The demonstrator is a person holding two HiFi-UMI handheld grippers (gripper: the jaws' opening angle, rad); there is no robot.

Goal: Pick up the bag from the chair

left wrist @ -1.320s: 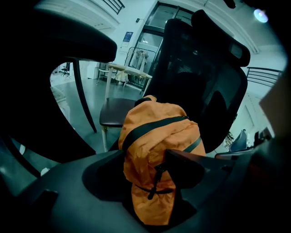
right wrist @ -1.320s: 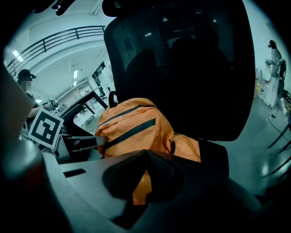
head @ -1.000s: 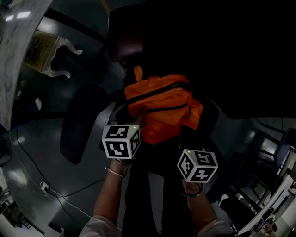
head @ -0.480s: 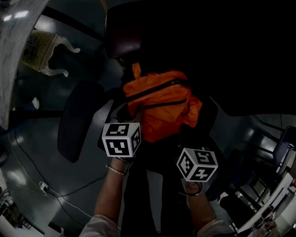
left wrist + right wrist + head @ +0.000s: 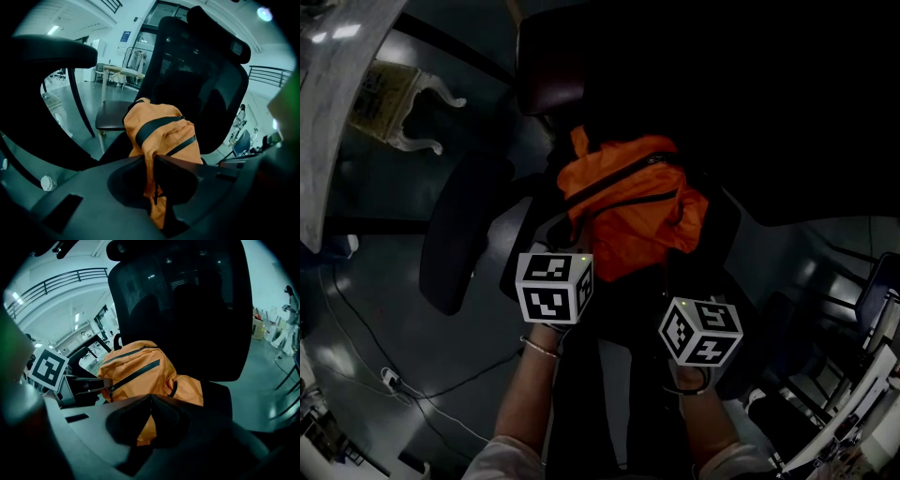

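An orange bag (image 5: 628, 202) with black zip bands sits on the seat of a black office chair (image 5: 201, 79), leaning on its backrest. My left gripper (image 5: 153, 160) has just been closing and is shut on a fold of the bag's (image 5: 161, 133) lower left fabric; its marker cube (image 5: 553, 286) shows in the head view. My right gripper (image 5: 150, 398) has its tips together, with orange fabric of the bag (image 5: 140, 369) caught between the jaws at the lower right. Its cube (image 5: 700, 330) lies right of the left one.
The chair's black armrest (image 5: 459, 234) juts out left of the bag. A second chair with a dark brown seat (image 5: 115, 121) stands behind. A white ornate table (image 5: 403, 103) is at the far left, cables (image 5: 394, 380) trail on the floor, and more chairs (image 5: 877, 300) crowd the right.
The left cube has edged slightly right. The bag's lower edge has drawn up and bunched. The right cube has stayed put.
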